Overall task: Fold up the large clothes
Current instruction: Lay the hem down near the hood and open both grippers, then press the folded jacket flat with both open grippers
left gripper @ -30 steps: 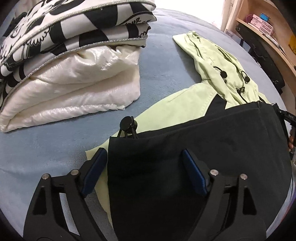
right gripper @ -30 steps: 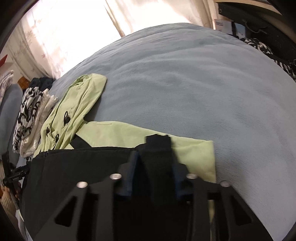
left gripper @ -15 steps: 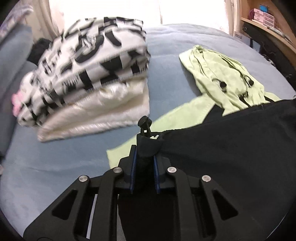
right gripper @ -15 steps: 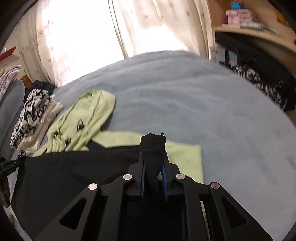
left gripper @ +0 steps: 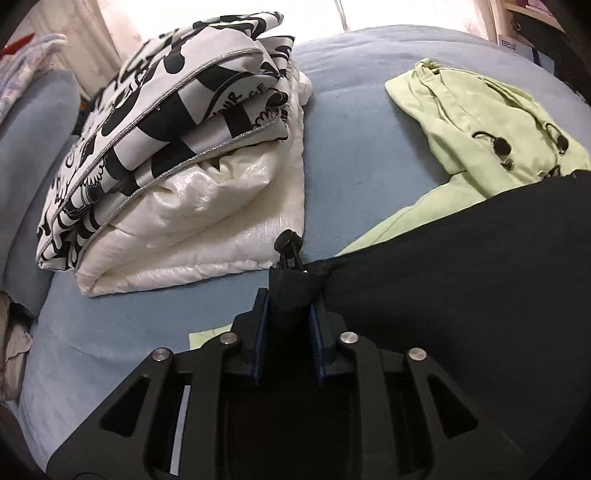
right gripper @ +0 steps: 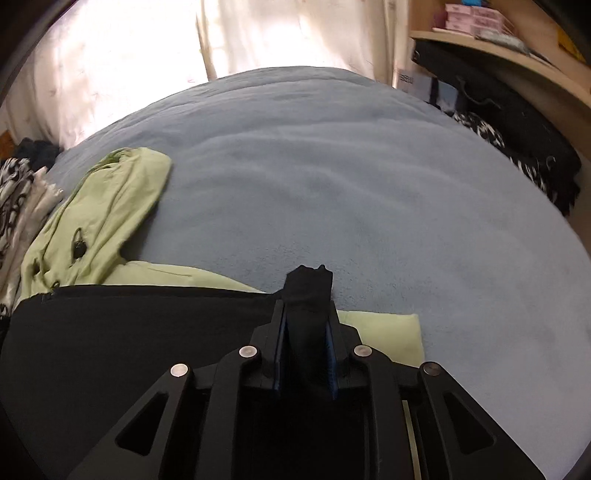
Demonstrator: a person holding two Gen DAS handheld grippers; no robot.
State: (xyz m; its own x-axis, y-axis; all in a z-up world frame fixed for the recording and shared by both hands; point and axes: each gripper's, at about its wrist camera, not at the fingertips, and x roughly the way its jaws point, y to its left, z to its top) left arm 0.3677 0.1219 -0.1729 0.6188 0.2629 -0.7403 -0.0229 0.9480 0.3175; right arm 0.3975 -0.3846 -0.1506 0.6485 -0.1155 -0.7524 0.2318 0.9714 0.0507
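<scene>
pinching black jacket hem (left gripper: 291,295): left gripper (left gripper: 289,314) fingers easing apart, right gripper (right gripper: 307,325) fingers too.

- A blue bed cover (right gripper: 332,192) spreads wide.
- Sunlit curtains (right gripper: 122,66) hang behind the bed.
- A wooden shelf (right gripper: 517,55) carries pink boxes (right gripper: 469,22).
- A blue pillow (left gripper: 26,177) lies at the left.

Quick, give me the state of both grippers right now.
Left gripper: jaws easing open slightly, pads still clamped on a bunched corner of the black garment.
Right gripper: same, pads still pinching the garment's other corner.
</scene>
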